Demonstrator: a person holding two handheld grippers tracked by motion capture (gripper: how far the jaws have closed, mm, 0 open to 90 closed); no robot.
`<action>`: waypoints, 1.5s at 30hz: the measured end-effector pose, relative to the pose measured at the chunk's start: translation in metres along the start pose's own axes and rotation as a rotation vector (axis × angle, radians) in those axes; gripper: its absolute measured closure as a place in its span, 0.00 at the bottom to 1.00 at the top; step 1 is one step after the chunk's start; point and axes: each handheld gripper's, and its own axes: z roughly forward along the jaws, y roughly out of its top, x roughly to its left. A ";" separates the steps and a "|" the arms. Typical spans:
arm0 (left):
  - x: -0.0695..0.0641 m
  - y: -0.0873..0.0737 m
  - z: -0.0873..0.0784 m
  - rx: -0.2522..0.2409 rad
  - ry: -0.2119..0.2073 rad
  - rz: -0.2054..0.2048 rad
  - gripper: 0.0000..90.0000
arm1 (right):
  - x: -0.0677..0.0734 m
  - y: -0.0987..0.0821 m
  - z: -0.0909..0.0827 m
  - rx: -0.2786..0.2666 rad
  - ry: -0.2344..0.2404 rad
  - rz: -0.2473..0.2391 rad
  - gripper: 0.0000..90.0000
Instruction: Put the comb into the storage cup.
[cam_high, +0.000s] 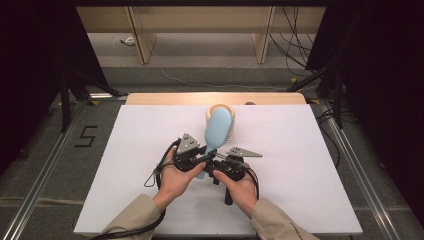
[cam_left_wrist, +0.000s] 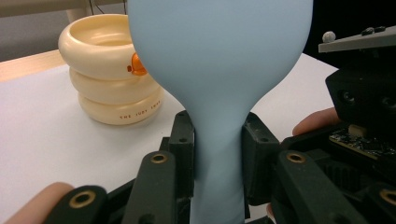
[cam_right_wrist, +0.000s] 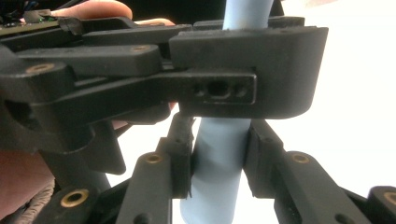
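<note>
High view: the light blue brush (cam_high: 217, 129) is held above the white table (cam_high: 125, 165), head pointing away from the person, overlapping a cream ringed container (cam_high: 221, 108) at the far edge. The left gripper (cam_high: 200, 159) and right gripper (cam_high: 214, 166) meet at its handle.

Left gripper view: the jaws are closed onto the narrow neck of the brush (cam_left_wrist: 219, 70), one pad on each side, in contact. The broad head rises above them. The container (cam_left_wrist: 109, 70) stands behind on the left.

Right gripper view: the jaws sit against both sides of the handle (cam_right_wrist: 217, 158), nearly closed around it. The left gripper (cam_right_wrist: 243, 74) crosses directly above, clamping the same handle.
</note>
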 end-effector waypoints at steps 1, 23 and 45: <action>0.000 0.000 0.000 0.004 0.001 -0.001 0.76 | 0.000 0.000 0.000 0.001 0.001 0.006 0.75; 0.002 0.004 0.003 0.014 0.035 -0.029 0.38 | 0.001 -0.001 0.000 0.025 0.017 0.040 0.75; 0.003 0.024 -0.013 0.007 0.016 0.001 0.07 | -0.003 -0.001 -0.001 0.021 0.005 0.056 0.75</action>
